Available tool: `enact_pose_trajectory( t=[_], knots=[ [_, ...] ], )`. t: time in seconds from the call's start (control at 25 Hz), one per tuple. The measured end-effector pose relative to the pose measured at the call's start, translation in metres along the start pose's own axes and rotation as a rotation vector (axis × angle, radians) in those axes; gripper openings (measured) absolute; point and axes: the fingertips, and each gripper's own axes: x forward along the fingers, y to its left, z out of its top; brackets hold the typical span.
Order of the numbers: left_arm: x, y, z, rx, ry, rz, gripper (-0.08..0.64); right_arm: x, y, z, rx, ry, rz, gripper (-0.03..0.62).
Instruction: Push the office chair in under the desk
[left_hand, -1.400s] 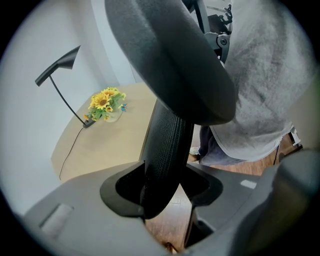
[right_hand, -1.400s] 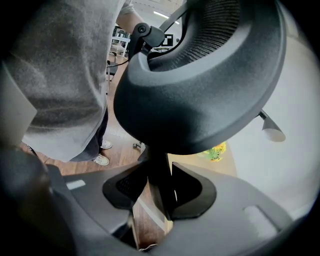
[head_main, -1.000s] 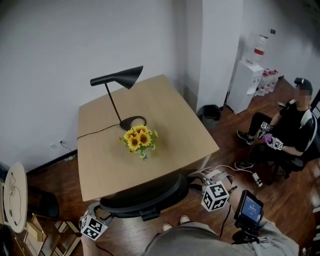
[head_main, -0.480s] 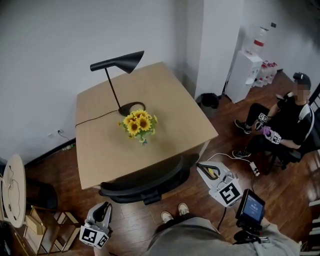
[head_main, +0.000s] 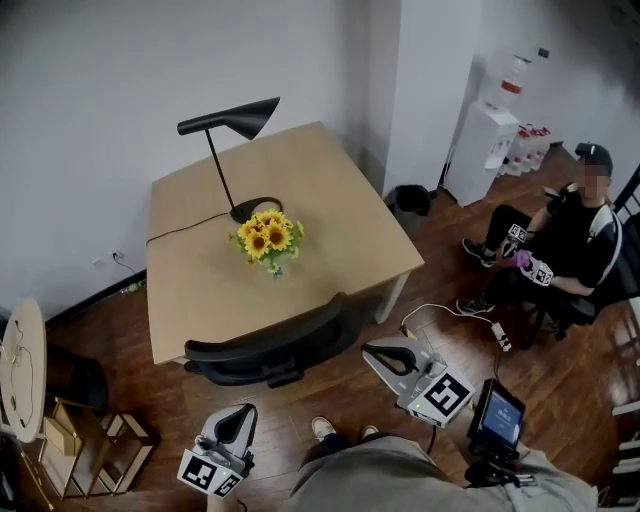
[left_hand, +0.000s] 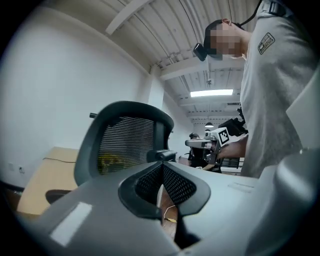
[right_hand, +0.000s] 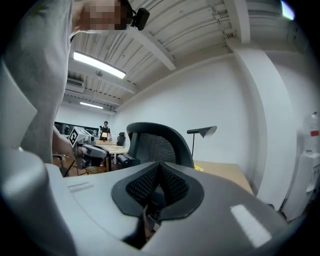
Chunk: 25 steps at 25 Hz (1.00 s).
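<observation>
Office chair (head_main: 265, 352) tucked under desk (head_main: 300, 190) — left gripper (head_main: 238, 416), right gripper (head_main: 375, 352) just closed; empty

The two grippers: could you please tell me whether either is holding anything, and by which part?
Nothing is held: the left gripper and right gripper are both shut empty, apart from the office chair.

Your left gripper (head_main: 240, 412) and right gripper (head_main: 372, 351) are held low in front of you, well apart, pointing roughly level. Both pairs of jaws have just closed, pads together, nothing between them.
</observation>
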Motion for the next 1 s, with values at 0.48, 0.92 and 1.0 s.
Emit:
enact_pose_trajectory(
  t=[0.48,0.92,1.0],
  knots=[
    [0.036,-0.121,-0.012,-0.058,-0.046,-0.04,0.0,-0.062,0.052,-0.024,0.016,0.023,0.178,0.006],
    [0.029,-0.137,-0.008,-0.06,-0.025,-0.099,0.0,-0.064,0.088,-0.032,0.053,0.052,0.186,0.006],
    [0.027,-0.135,-0.009,-0.064,-0.019,-0.111,0.0,-0.061,0.094,-0.031,0.045,0.049,0.189,0.006]
  ],
)
